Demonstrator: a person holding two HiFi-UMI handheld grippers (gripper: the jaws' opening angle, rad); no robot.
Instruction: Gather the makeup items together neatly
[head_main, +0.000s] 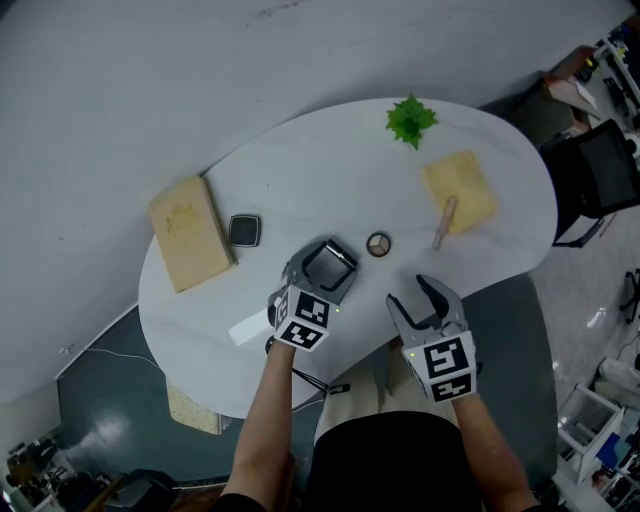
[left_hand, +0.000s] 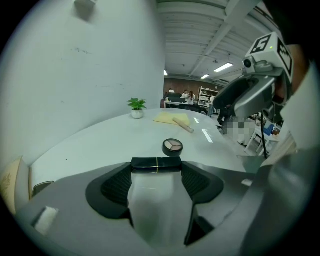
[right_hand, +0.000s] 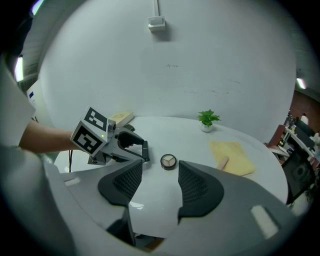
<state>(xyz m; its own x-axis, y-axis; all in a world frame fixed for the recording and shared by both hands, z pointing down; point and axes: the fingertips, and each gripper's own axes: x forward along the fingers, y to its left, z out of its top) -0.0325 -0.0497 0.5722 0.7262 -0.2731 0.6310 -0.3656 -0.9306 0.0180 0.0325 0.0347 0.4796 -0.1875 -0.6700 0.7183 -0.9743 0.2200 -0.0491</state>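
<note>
Head view, white counter.

- Left tongs: clenched on a flat black compact case, pads pressing its two ends. The left gripper view shows the case edge-on, with a thin gold seam across it. It sits near the counter's middle; I cannot tell whether it touches the surface.
- Right tongs: released, nothing between the pads. They hover over the near edge, at 4 o'clock from the held case.
- Round eyeshadow palette: lies flat at 2 o'clock of the held case, near it but apart.
- Small square black compact: at 10 o'clock of the held case, just beside a tan book on the counter's 9 o'clock side.
- Yellow cloth: toward the counter's 2 o'clock. A slim tan stick lies across its near-left corner, partly on the cloth.
- Small green plant: at the far edge, 12 o'clock.
</note>
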